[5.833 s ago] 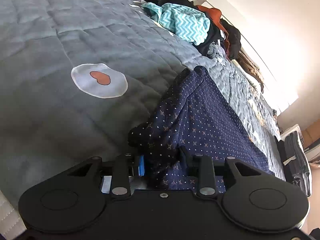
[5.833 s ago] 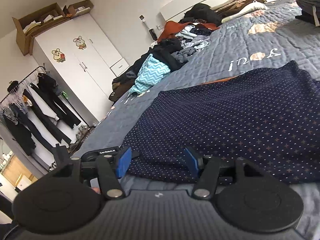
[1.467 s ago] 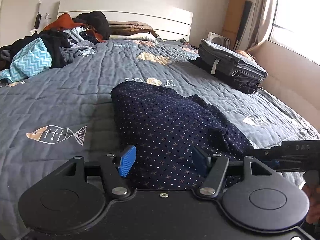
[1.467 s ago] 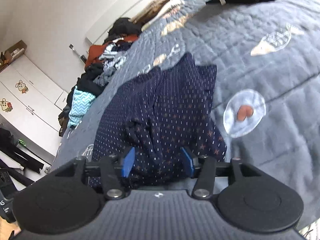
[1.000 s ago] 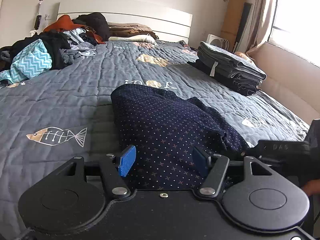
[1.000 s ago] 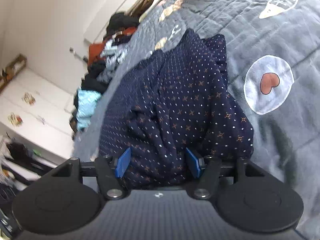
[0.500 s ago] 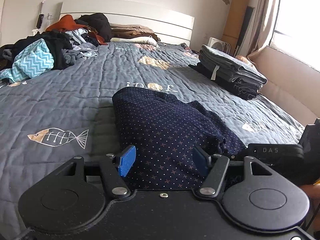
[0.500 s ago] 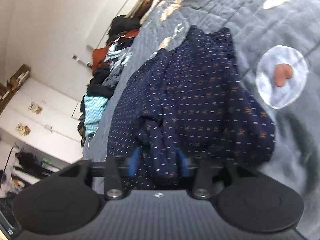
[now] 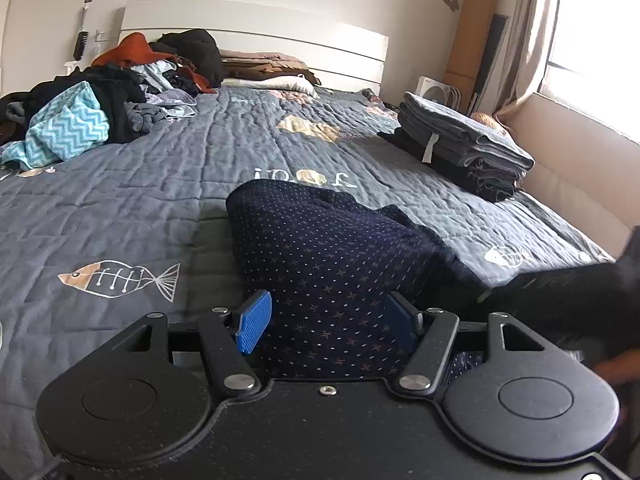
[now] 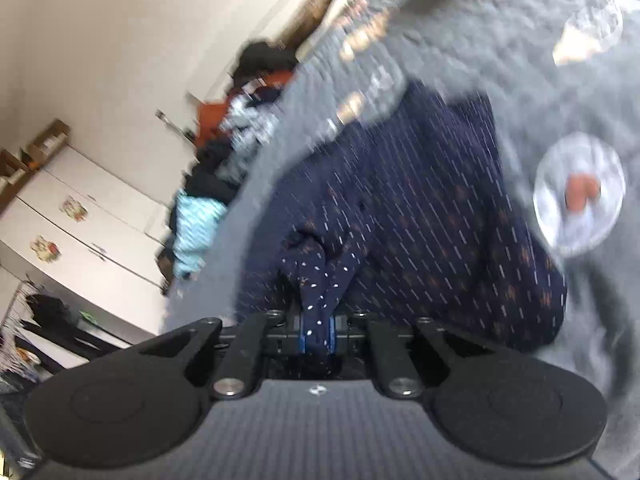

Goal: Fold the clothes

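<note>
A navy dotted garment point(image 9: 320, 248) lies partly folded on the grey quilted bed point(image 9: 168, 184). My left gripper point(image 9: 326, 322) is open, its blue pads either side of the garment's near edge. My right gripper point(image 10: 318, 330) is shut on a pinch of the same garment point(image 10: 420, 216), which trails away from it over the quilt. The right wrist view is motion-blurred. The right gripper's dark body shows at the right edge of the left wrist view point(image 9: 560, 292).
A heap of unfolded clothes point(image 9: 80, 120) lies at the bed's far left. A stack of folded grey items point(image 9: 464, 148) sits at the far right by the window. The headboard point(image 9: 256, 28) stands behind. White wardrobes point(image 10: 92, 216) stand beyond the bed.
My right gripper has closed on a fold of the navy garment, open a second ago, and is moving. My left gripper has stayed open at the near edge.
</note>
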The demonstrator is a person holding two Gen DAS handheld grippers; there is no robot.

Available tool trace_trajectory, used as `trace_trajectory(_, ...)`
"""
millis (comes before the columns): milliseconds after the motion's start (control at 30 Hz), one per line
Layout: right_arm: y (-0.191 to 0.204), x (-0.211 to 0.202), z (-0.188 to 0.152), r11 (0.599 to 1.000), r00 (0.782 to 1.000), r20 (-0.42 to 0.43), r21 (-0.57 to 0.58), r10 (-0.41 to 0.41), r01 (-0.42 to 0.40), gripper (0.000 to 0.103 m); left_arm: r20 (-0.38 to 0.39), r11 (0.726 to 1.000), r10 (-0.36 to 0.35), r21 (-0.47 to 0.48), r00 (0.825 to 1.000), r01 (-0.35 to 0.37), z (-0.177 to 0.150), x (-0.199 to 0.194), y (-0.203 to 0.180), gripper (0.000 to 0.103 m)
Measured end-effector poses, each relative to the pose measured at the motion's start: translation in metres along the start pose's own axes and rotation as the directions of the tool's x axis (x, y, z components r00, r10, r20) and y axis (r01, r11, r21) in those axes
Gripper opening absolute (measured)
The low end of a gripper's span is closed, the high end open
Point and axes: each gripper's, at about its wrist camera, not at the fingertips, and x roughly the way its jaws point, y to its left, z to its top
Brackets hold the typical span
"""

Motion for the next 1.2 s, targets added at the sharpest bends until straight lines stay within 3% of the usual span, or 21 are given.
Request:
trace_trajectory(200,0.018,-0.038,0.023,0.998,0.993,0.102,-0.025,0.057,-0.055,0.009,-0.017,0.999,-0.023,0.029,1.000,0.023,-0.002,0.002,-0.004,0.062)
trace_trajectory(333,0.005,-0.050,0.029,1.000,0.990,0.135,0.001,0.030,-0.031,0.009,-0.017,0.973,-0.014,0.229,1.000,0.018,-0.013,0.002,-0.033,0.066)
trace_trajectory(433,-0.007,-0.048,0.028,1.000,0.992,0.124,0.025,0.013,-0.016,0.009,-0.022,0.935,-0.024,0.353,0.999,0.031,-0.024,0.004,-0.052,0.066)
trace_trajectory(500,-0.009,-0.044,0.027,1.000,0.993,0.120,0.021,0.008,-0.011,0.009,0.003,0.902,-0.005,0.432,1.000,0.003,-0.030,0.003,-0.063,0.066)
trace_trajectory(567,-0.009,-0.043,0.027,1.000,0.993,0.117,0.023,0.007,-0.009,0.009,0.044,0.824,0.066,0.561,0.997,-0.079,-0.041,0.011,-0.076,0.066)
trace_trajectory(633,-0.008,-0.045,0.027,1.000,0.992,0.127,0.016,0.007,-0.009,0.009,0.099,0.717,0.149,0.674,0.984,-0.176,-0.053,0.023,-0.087,0.067)
trace_trajectory(667,-0.006,-0.047,0.028,1.000,0.990,0.139,0.012,0.005,-0.007,0.009,0.116,0.677,0.188,0.704,0.975,-0.214,-0.057,0.032,-0.087,0.064)
trace_trajectory(700,-0.005,-0.050,0.028,1.000,0.988,0.152,0.009,0.004,-0.005,0.009,0.113,0.657,0.216,0.718,0.970,-0.230,-0.058,0.037,-0.085,0.053)
trace_trajectory(733,-0.005,-0.054,0.029,1.000,0.985,0.170,0.006,0.000,-0.001,0.009,0.105,0.642,0.240,0.728,0.965,-0.239,-0.059,0.041,-0.084,0.044)
trace_trajectory(833,-0.006,-0.065,0.033,1.000,0.975,0.221,0.005,-0.007,0.006,0.009,0.115,0.653,0.232,0.718,0.966,-0.242,-0.053,0.034,-0.083,0.043)
trace_trajectory(933,-0.009,-0.068,0.033,0.998,0.972,0.229,-0.020,-0.051,0.057,0.009,0.113,0.629,0.235,0.740,0.965,-0.239,-0.055,0.037,-0.084,0.041)
trace_trajectory(967,-0.011,-0.068,0.032,0.996,0.971,0.230,-0.027,-0.071,0.079,0.009,0.091,0.624,0.235,0.749,0.968,-0.222,-0.059,0.041,-0.084,0.038)
trace_trajectory(1000,-0.016,-0.067,0.031,0.994,0.969,0.227,-0.025,-0.094,0.102,0.009,0.071,0.611,0.236,0.765,0.969,-0.204,-0.064,0.046,-0.084,0.028)
trace_trajectory(1100,-0.032,-0.050,0.022,0.965,0.959,0.158,-0.076,-0.237,0.251,0.009,0.037,0.560,0.248,0.810,0.968,-0.175,-0.078,0.055,-0.085,0.026)
trace_trajectory(1133,-0.038,-0.040,0.018,0.948,0.948,0.123,-0.098,-0.292,0.304,0.009,0.033,0.544,0.254,0.822,0.967,-0.171,-0.083,0.058,-0.085,0.021)
trace_trajectory(1200,-0.049,-0.018,0.009,0.928,0.935,0.066,-0.115,-0.349,0.354,0.009,0.018,0.558,0.247,0.815,0.969,-0.157,-0.082,0.057,-0.082,0.015)
